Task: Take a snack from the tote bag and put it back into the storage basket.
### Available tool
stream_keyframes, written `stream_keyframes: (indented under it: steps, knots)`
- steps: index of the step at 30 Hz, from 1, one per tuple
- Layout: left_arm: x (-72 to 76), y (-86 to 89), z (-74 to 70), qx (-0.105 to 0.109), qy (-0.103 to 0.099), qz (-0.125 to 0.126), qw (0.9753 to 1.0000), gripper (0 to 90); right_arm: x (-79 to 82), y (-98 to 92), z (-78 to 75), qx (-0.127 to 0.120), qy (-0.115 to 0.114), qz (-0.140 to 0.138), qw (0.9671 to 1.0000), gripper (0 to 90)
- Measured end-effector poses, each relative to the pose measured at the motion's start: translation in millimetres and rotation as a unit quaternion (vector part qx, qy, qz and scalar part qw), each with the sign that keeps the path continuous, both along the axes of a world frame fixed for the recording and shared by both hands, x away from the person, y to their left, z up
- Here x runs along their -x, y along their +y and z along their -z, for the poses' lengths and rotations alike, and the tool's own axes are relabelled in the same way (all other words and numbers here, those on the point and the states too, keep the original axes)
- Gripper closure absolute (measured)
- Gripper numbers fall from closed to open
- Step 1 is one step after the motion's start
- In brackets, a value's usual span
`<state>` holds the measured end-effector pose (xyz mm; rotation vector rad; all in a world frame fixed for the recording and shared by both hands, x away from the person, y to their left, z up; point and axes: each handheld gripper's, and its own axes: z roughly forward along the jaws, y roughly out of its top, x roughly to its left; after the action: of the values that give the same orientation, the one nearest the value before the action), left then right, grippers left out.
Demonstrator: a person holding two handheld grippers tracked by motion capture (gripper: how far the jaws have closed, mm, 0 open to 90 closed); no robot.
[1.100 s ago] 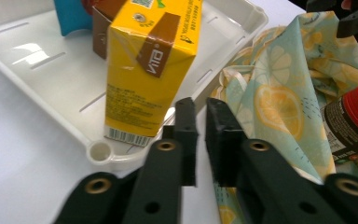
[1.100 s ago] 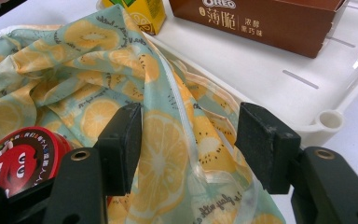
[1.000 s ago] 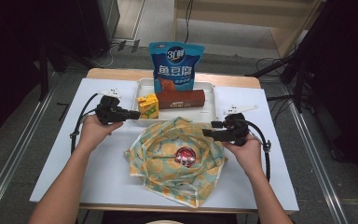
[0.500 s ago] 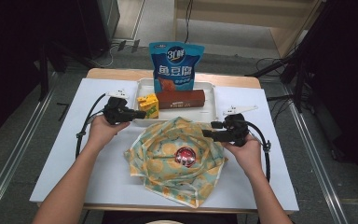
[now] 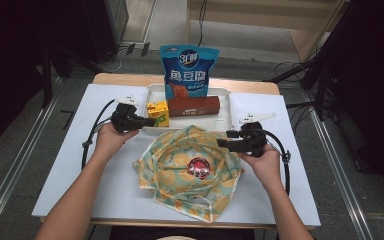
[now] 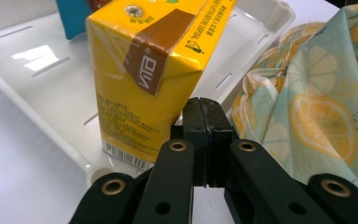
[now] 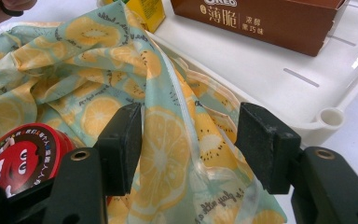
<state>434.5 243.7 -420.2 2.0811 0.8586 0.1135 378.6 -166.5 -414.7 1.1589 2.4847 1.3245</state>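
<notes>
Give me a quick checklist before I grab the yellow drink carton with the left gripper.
1. Left gripper open for the grab: not ok, jaws shut.
2. Left gripper aimed at yellow carton: ok, tips close in front of it.
3. Carton upright in white tray: ok.
4. Right gripper open over the lemon-print bag edge: ok.
5. Bag mouth open, red tin inside: ok.
6. Room left in the bag: cannot tell.

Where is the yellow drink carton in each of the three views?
High view: yellow drink carton stands at the left end of the white tray, just ahead of the left claw.
Left gripper view: upper centre, close behind the shut jaws.
Right gripper view: top edge, cut off.
Shared landmark: the lemon-print cloth.
</notes>
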Motion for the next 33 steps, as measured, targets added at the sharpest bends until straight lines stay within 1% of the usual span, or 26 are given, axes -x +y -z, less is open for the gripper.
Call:
stream_keyframes:
  steps: [11,14,16,19,22,25,27,29,30,31,33]
  knots:
    - [-2.5,7.4,0.8,0.002,0.002,-0.013,0.9999,90.0,-0.1,-0.3,-0.1,-0.001,0.000,0.001,1.0000,41.7]
    - [-3.0,8.2,0.9,0.008,0.009,-0.011,0.9999,88.6,-0.3,-1.0,-0.2,-0.002,-0.001,0.002,1.0000,41.7]
    - [-3.2,8.4,1.1,0.021,0.018,-0.008,0.9996,87.4,-0.3,-1.4,-0.4,-0.002,-0.001,0.002,1.0000,41.7]
    - [-1.5,9.2,-1.7,0.020,0.021,-0.004,0.9996,85.9,-0.4,-2.2,-0.8,-0.002,-0.002,0.004,1.0000,41.7]
    - [1.1,11.1,-5.0,0.023,0.022,-0.001,0.9995,83.4,-0.3,-3.5,-1.6,-0.001,-0.002,0.003,1.0000,41.7]
    - [4.9,12.6,-8.6,0.023,0.024,0.000,0.9994,79.0,0.3,-4.8,-3.0,-0.003,-0.003,0.007,1.0000,41.7]
    - [7.7,13.3,-10.9,0.025,0.025,0.004,0.9994,77.1,1.0,-5.6,-4.3,-0.002,-0.008,0.007,0.9999,42.0]
    - [10.8,13.7,-11.8,0.030,0.028,0.007,0.9991,73.4,2.1,-6.3,-6.3,-0.007,-0.009,0.008,0.9999,43.0]
    - [11.9,14.2,-12.1,0.025,0.028,0.009,0.9993,71.4,2.2,-6.6,-7.1,-0.009,-0.012,0.007,0.9999,43.4]
    - [13.2,14.7,-12.1,0.026,0.030,0.007,0.9992,68.5,2.6,-7.0,-8.2,-0.009,-0.013,0.007,0.9998,43.6]
    - [16.6,15.8,-12.5,0.032,0.029,0.008,0.9990,66.6,4.0,-7.6,-10.8,-0.007,-0.017,0.008,0.9998,44.4]
